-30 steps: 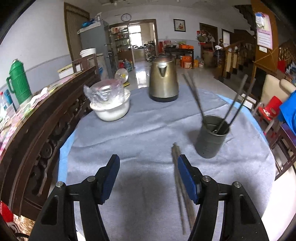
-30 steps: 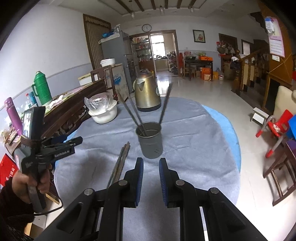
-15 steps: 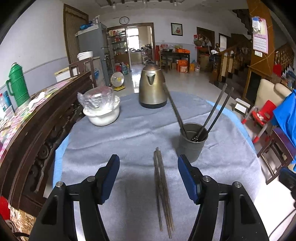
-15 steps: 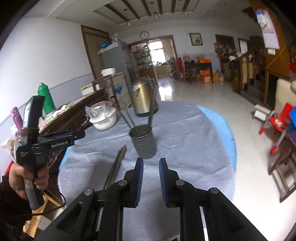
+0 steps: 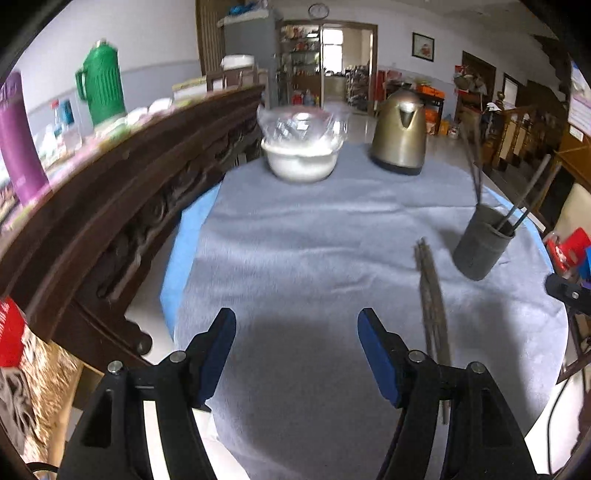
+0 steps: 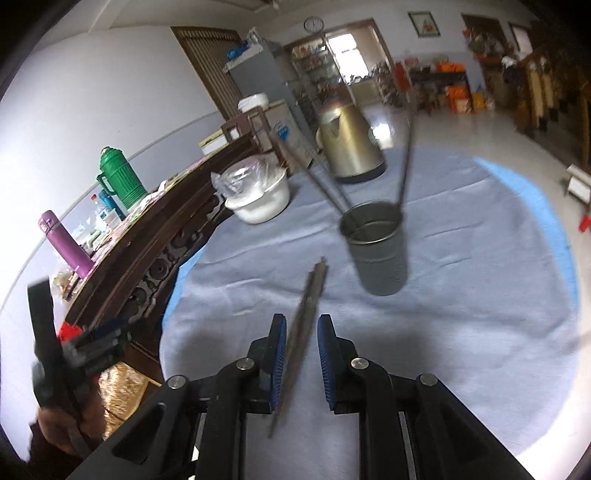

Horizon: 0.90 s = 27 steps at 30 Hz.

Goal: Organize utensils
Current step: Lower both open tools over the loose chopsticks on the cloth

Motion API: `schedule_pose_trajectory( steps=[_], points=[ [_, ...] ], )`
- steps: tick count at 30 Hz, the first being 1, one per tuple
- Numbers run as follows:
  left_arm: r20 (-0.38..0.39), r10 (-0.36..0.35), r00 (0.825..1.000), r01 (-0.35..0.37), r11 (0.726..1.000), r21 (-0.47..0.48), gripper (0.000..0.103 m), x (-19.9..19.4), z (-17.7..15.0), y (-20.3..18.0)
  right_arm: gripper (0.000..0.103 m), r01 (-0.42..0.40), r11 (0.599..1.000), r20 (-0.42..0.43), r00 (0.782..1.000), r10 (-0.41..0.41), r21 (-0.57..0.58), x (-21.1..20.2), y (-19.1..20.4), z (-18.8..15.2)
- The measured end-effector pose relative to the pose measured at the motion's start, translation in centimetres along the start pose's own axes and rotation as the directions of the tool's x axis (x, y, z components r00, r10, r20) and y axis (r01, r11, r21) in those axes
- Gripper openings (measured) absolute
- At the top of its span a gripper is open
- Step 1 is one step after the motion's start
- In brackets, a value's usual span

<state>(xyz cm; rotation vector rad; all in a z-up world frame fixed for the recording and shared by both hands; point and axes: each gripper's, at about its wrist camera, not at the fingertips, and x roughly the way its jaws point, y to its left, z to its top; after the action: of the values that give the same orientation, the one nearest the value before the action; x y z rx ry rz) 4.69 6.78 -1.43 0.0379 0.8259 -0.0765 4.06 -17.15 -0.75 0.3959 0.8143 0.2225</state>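
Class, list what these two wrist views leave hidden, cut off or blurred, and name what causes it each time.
- Chopsticks on the cloth: near ends hidden under the right tool in the right wrist view; its jaws are opening, pads not touching them.
- Same bundle, left wrist view: lower end behind the left tool.
- Holder: its inside bottom is hidden by its wall.
- Clock: blurred, unreadable.

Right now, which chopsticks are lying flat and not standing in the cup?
The bundle of chopsticks on the grey cloth, between the right claw's opening jaws. The others stand in the metal cup.
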Motion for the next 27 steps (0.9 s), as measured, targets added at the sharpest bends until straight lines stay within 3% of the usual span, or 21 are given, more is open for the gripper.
schedule_pose_trajectory(
  steps=[2, 4, 5, 8, 16, 27],
  points=[
    [-0.018, -0.02, 1.0, 0.02, 1.0, -0.008, 0.069, 1.0, -0.3, 0.3, 0.066, -0.008, 1.0, -0.029, 1.0, 0.008, 0.022, 2.1, 0.1, 0.1],
    [-0.051, -0.059, 0.997, 0.058, 0.998, -0.011, 0.069, 2.2, -0.6, 0.4, 0.065, -0.01, 0.999, -0.043, 0.999, 0.012, 0.048, 4.5, 0.1, -0.1],
    [-0.061, -0.071, 0.996, 0.07, 0.997, -0.01, 0.069, 2.6, -0.8, 0.2, 0.063, 0.003, 0.999, -0.062, 0.998, 0.001, 0.052, 5.2, -0.1, -0.1],
    [-0.102, -0.11, 0.989, 0.11, 0.994, -0.01, 0.069, 4.4, -1.3, -0.1, 0.033, 0.042, 0.996, -0.157, 0.987, -0.03, 0.08, 9.4, -0.5, -0.5],
    [-0.148, -0.173, 0.974, 0.178, 0.984, 0.016, 0.069, 6.3, -1.9, -1.0, 0.021, 0.102, 0.993, -0.261, 0.962, -0.081, 0.067, 14.3, -0.3, -2.4],
    [-0.174, -0.211, 0.962, 0.221, 0.975, 0.04, 0.069, 6.8, -1.8, -3.2, 0.015, 0.16, 0.987, -0.286, 0.947, -0.144, 0.032, 14.0, -1.3, -3.4]
  ],
)
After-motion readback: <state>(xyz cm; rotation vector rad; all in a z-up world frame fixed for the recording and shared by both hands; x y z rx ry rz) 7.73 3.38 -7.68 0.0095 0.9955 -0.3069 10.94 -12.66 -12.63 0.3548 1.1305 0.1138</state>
